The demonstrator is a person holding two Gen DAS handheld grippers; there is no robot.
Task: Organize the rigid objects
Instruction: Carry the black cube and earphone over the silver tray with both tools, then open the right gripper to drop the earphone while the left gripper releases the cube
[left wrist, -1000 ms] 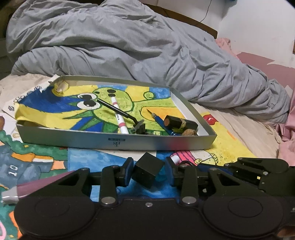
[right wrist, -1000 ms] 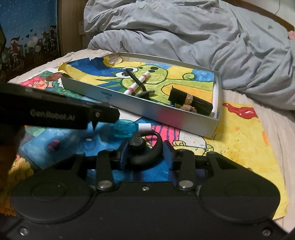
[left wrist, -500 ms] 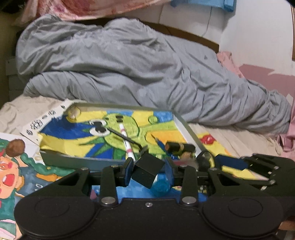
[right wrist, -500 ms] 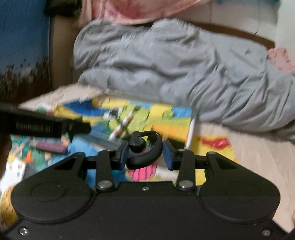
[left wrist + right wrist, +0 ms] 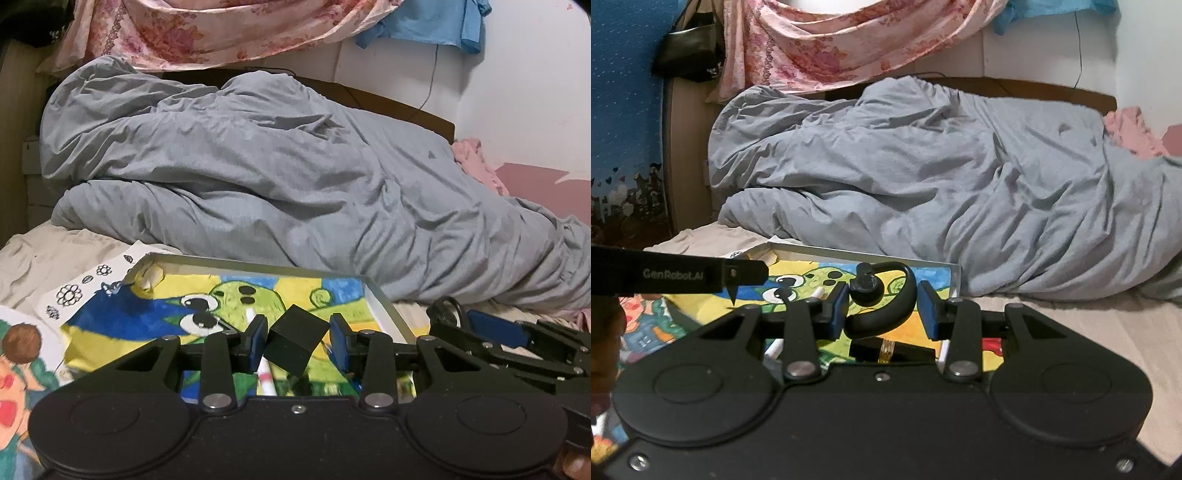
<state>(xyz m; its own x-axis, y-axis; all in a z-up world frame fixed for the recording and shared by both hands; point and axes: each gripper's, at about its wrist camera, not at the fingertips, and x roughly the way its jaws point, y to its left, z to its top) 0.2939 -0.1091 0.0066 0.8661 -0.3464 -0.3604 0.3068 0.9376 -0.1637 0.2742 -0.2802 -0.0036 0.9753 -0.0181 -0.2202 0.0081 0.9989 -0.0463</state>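
Left tongs (image 5: 298, 341) grip matte black cube (image 5: 297, 339), tilted corner-up, flat faces, sharp edges, held above tray. Right tongs (image 5: 882, 306) grip black ear-hook earbud (image 5: 877, 301): smooth plastic, round bud upper left, hook curving right and down. Shallow silver metal tray (image 5: 388, 310) on bed, lined with painted green-yellow-blue paper. White-pink pen (image 5: 266, 378) lies inside, long axis toward camera. Crumpled grey duvet (image 5: 258, 177) behind.

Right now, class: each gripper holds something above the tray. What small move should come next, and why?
Probably lower the left gripper and release the black cube into the silver tray: it already hangs over the tray's painted lining.
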